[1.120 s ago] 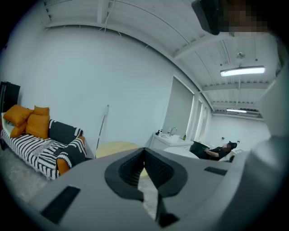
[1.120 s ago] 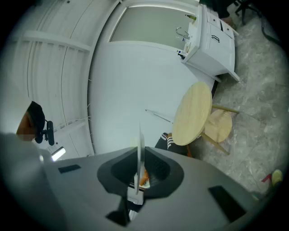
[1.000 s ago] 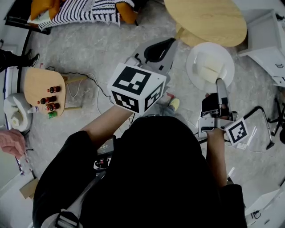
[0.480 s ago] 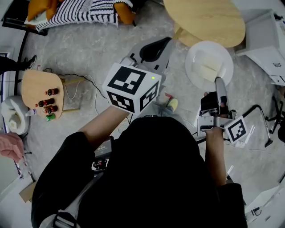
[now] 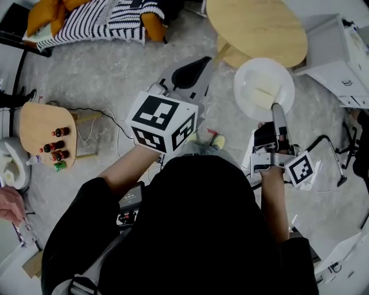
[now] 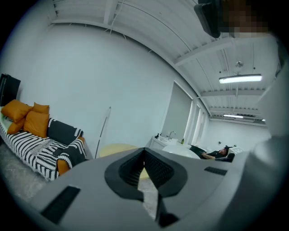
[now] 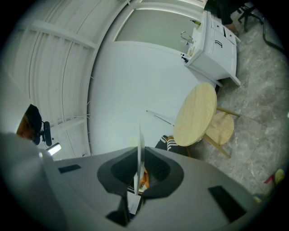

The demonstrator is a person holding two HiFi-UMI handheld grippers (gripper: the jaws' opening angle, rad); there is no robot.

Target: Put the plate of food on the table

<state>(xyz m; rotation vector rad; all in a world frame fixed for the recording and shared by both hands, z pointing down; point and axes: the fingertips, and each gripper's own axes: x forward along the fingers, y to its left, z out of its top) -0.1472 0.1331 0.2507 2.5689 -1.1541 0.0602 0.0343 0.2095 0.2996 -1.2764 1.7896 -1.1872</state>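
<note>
A white plate (image 5: 253, 80) with pale slabs of food (image 5: 264, 95) hangs level over the grey floor, just short of the round wooden table (image 5: 256, 26). My right gripper (image 5: 275, 107) is shut on the plate's near rim. In the right gripper view the plate (image 7: 139, 149) shows edge-on between the pads of that gripper (image 7: 137, 168), with the table (image 7: 198, 115) ahead. My left gripper (image 5: 202, 62) is held out to the left of the plate and touches nothing. In the left gripper view the left gripper (image 6: 145, 155) has its pads together and empty.
A stool (image 5: 232, 55) stands half under the round table. White cabinets (image 5: 340, 52) are at the right. A sofa with a striped blanket (image 5: 92, 17) is at the back left. A small side table with bottles (image 5: 43, 129) and another person's hand (image 5: 8, 204) are at the left.
The person has stepped a little toward the round table, carrying the plate along. The left gripper's cube has drifted left. The side table has slid toward the left edge.
</note>
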